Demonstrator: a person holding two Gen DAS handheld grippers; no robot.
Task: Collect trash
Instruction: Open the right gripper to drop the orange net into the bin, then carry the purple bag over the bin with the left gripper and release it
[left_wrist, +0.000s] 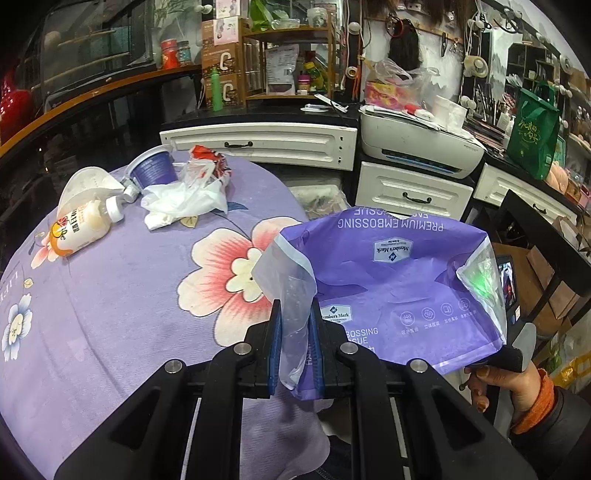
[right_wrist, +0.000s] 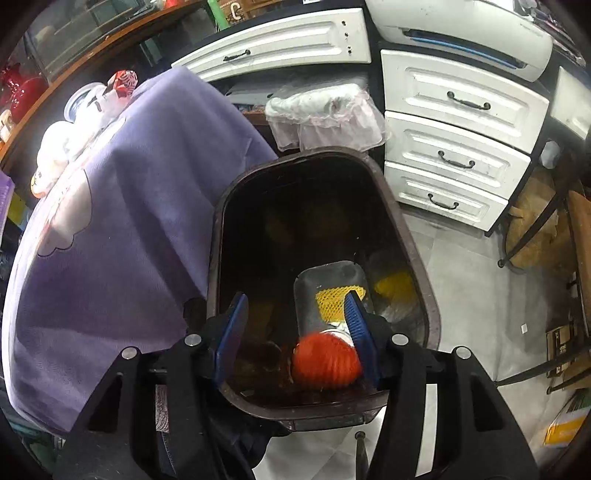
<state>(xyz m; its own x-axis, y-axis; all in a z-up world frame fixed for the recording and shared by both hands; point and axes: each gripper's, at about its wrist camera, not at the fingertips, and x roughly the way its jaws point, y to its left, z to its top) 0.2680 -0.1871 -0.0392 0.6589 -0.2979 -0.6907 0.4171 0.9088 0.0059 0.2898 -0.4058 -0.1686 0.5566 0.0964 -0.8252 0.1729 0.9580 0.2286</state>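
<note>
Trash remains on the desk (left_wrist: 110, 314): a bottle (left_wrist: 79, 225), a purple cup (left_wrist: 153, 170), a white plastic bag (left_wrist: 184, 197) and a red wrapper (left_wrist: 210, 157), all well apart from my claws. My left claw (left_wrist: 295, 347) is clenched on a purple tissue wrapper (left_wrist: 388, 280). My right claw (right_wrist: 295, 332) hangs released over the bin (right_wrist: 424, 280), which I judge partly filled: an orange-capped item (right_wrist: 327, 362), a grey tray (right_wrist: 325, 280) and yellow netting (right_wrist: 334, 299) lie inside.

Bin (right_wrist: 424, 258) mouth open beneath right tongs (right_wrist: 295, 328); table (right_wrist: 122, 229) edge close on its left. Purple wrapper (left_wrist: 391, 280) in left tongs (left_wrist: 295, 347) blocks that camera's rightward view. Tabletop's near half bare.
</note>
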